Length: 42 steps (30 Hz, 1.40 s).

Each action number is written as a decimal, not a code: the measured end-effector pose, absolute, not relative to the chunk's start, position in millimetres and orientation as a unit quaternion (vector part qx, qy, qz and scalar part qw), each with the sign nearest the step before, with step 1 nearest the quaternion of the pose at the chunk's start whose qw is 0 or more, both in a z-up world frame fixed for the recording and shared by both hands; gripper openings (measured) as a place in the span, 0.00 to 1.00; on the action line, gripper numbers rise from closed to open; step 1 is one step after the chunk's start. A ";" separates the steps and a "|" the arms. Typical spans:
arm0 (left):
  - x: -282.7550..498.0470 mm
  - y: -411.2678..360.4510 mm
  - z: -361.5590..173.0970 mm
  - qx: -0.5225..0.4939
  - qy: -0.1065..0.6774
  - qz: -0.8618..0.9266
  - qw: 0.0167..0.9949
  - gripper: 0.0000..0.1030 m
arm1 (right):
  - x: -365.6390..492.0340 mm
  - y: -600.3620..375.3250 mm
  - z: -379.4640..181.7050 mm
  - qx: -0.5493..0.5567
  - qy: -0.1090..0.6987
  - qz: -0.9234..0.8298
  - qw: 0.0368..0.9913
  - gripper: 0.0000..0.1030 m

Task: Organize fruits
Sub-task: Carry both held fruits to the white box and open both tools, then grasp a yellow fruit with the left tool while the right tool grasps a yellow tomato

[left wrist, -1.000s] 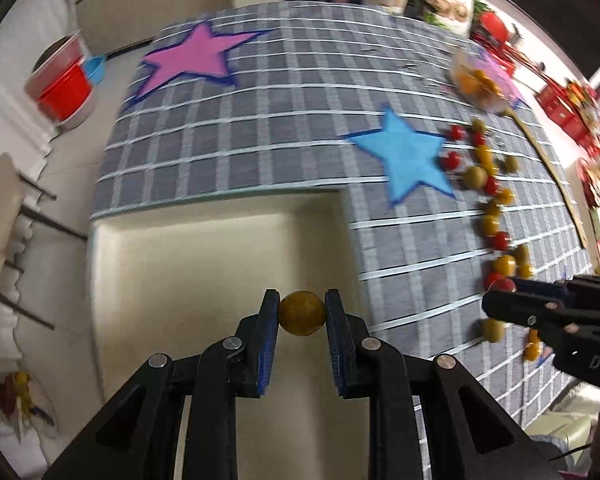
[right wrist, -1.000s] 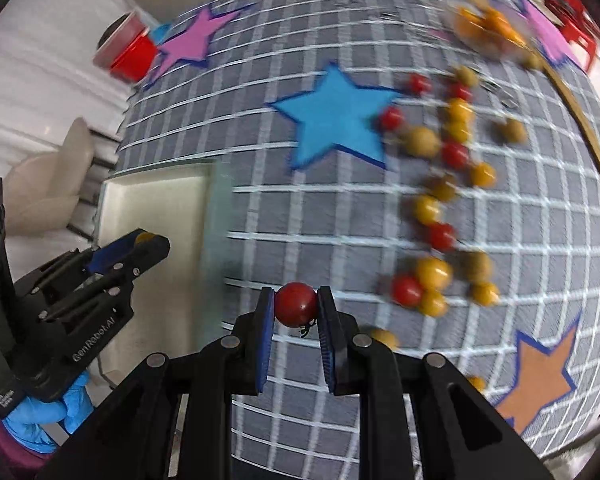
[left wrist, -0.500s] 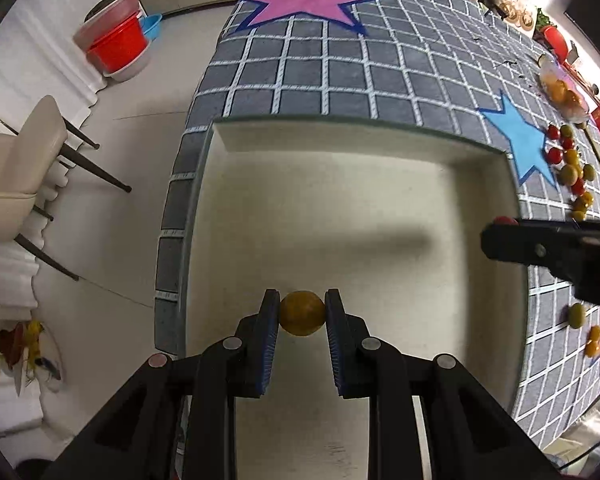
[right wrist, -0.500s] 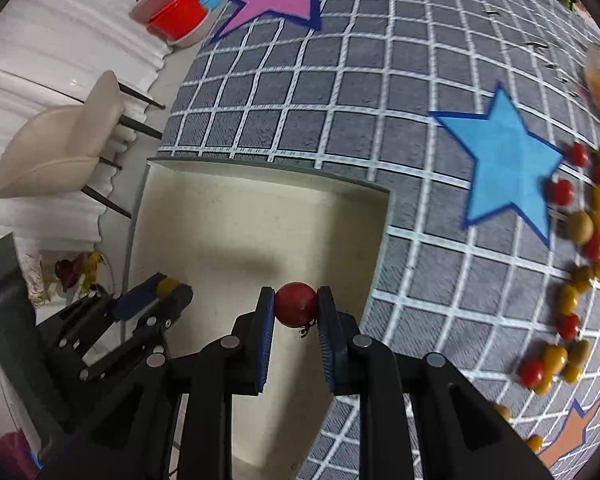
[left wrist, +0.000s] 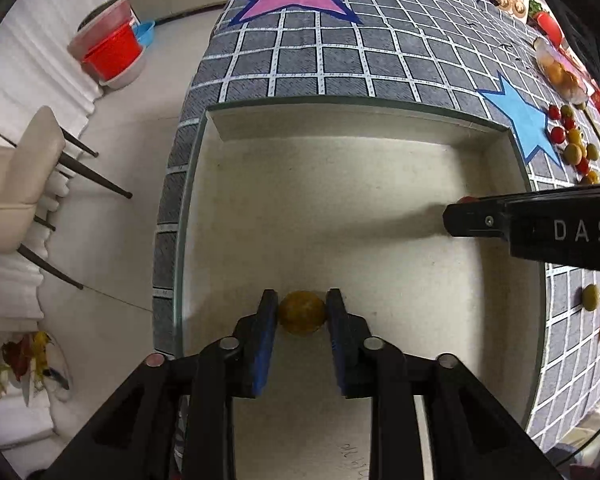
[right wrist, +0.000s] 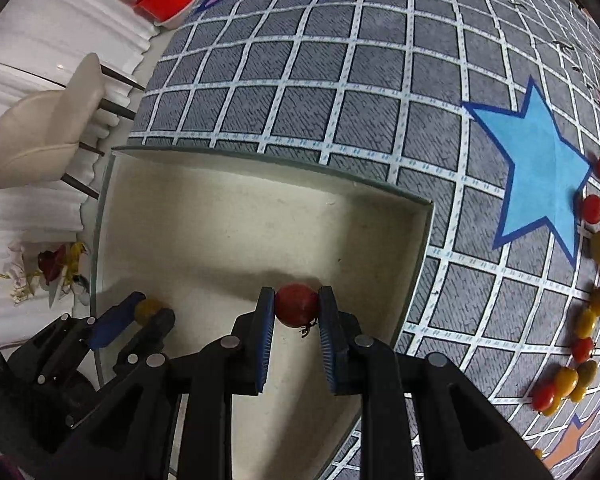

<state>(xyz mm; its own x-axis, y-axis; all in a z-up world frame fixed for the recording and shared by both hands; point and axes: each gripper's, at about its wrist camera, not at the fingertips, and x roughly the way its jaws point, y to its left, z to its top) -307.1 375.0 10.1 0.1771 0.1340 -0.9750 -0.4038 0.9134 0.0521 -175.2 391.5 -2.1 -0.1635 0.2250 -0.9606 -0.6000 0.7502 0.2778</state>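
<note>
Your left gripper (left wrist: 302, 314) points down into the cream tray (left wrist: 204, 168), near its front edge and toward its left wall. Its jaws are opening, and the yellow fruit (left wrist: 302, 317) sits right between the blue pads; the left pad looks to be at its skin, the right one just off it, and whether the fruit already rests on the tray floor can't be told.

Your right gripper (right wrist: 296, 306) is also over the tray, nearer its right wall, with its jaws clamped on the red tomato (right wrist: 296, 305), one pad on each side and a bit of dark stem hanging below. In the left wrist view that gripper reaches in across the tray's right rim, with only a sliver of red showing at its tip.

The tray lies at the near left corner of the grey checked table (right wrist: 340, 80). The remaining fruits (right wrist: 580, 344), red and yellow, trail along the table's right side beyond the blue star (right wrist: 540, 168), well apart from both grippers.
</note>
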 end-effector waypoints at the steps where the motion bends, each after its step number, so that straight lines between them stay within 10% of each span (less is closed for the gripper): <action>1: -306.8 373.7 10.0 -0.103 0.617 0.182 0.759 0.67 | -175.3 390.8 -3.5 -0.137 0.689 0.326 0.632 0.24; 4: -307.6 373.4 13.7 -0.094 0.608 0.191 0.765 0.79 | -175.5 389.7 -3.2 -0.136 0.690 0.328 0.631 0.27; 11: -308.4 374.0 17.0 -0.098 0.623 0.182 0.754 0.79 | -166.4 385.1 23.8 -0.095 0.676 0.340 0.647 0.78; 42: -217.3 160.5 53.2 0.013 0.624 -0.050 0.779 0.79 | -159.4 73.5 23.1 0.025 0.712 0.093 0.696 0.78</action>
